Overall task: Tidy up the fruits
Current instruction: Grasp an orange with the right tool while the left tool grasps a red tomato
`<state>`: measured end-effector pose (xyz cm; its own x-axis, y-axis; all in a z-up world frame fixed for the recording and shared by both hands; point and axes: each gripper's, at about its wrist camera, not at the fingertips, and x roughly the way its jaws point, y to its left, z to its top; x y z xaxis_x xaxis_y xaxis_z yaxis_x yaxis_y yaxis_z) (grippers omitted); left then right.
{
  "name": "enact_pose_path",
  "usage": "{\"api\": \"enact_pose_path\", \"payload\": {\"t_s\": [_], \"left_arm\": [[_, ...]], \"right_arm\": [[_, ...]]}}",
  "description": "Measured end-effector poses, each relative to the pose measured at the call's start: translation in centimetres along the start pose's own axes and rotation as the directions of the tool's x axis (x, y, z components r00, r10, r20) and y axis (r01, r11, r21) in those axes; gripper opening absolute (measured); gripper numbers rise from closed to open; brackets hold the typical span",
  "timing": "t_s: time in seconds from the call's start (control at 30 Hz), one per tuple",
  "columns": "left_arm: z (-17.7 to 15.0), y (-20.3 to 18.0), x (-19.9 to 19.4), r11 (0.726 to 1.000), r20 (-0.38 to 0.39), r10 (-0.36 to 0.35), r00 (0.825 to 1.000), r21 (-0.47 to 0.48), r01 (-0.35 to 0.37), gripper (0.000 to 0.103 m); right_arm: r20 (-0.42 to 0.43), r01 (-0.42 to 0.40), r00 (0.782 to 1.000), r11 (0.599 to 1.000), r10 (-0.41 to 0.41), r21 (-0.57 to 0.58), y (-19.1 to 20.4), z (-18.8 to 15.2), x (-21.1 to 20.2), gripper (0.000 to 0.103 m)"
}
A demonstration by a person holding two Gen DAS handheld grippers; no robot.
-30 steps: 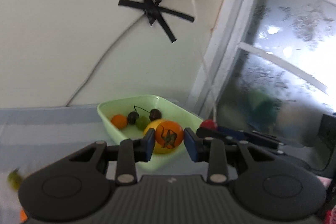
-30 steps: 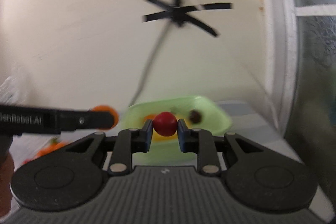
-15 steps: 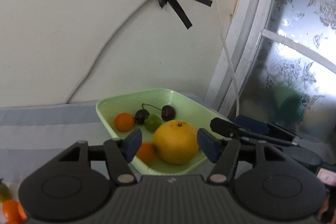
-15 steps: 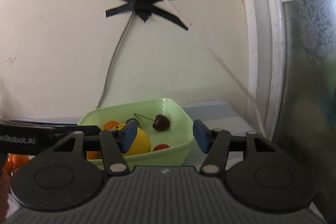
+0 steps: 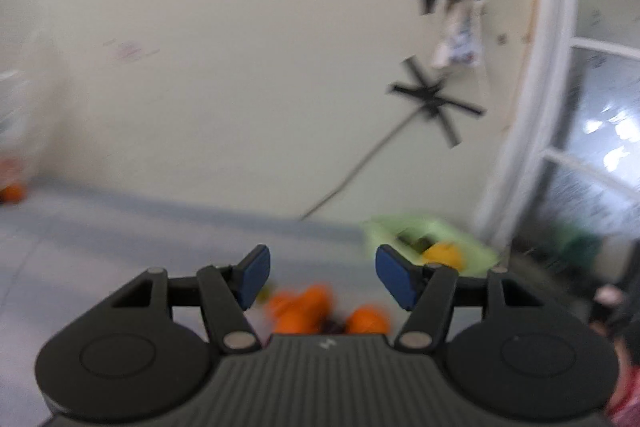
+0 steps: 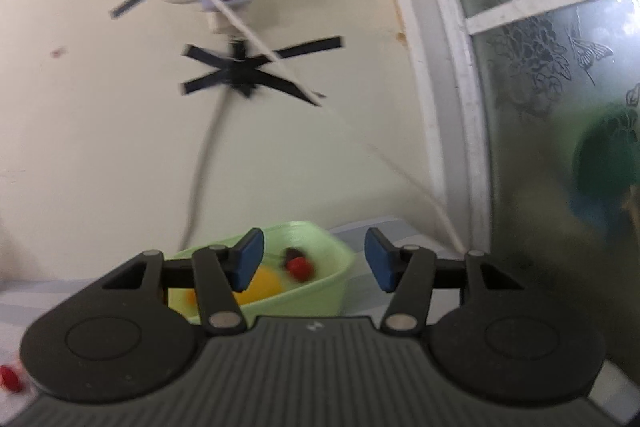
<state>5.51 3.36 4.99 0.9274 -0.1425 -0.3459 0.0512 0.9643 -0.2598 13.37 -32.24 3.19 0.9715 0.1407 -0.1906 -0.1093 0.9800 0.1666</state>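
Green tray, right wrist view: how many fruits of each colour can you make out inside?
Yellow fruit: 1
Red fruit: 1
Dark cherry: 1
Orange fruit: 1, partly hidden
Total: 4 in view; the picture is blurred, more may be hidden.

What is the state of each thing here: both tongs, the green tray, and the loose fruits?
Left tongs: open, nothing between them.
Right tongs: open, nothing between them.
Green tray: holds fruits, among them a red fruit.
Orange fruits: loose on the table, outside the tray.
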Motion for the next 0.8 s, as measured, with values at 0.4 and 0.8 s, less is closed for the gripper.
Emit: {"api": "enact_pose_path", "payload": {"t_s": [0.4,0.8], "left_arm": [[-5.4,0.8,-1.0,0.996,-0.029,0.075,0.997,0.041,-0.074,0.060],[-5.8,-0.3,-1.8,0.996,0.004,0.022,1.000,0.087,-0.022,0.060]], "right_arm": [[-0.188,-0.193,0.964,0.981,0.189,-0.008,8.6,-5.2,-5.4,0.059],[-0.285,-0.283,0.921,0.959,0.268,-0.013,9.8,-5.4,-4.3,0.057]]}}
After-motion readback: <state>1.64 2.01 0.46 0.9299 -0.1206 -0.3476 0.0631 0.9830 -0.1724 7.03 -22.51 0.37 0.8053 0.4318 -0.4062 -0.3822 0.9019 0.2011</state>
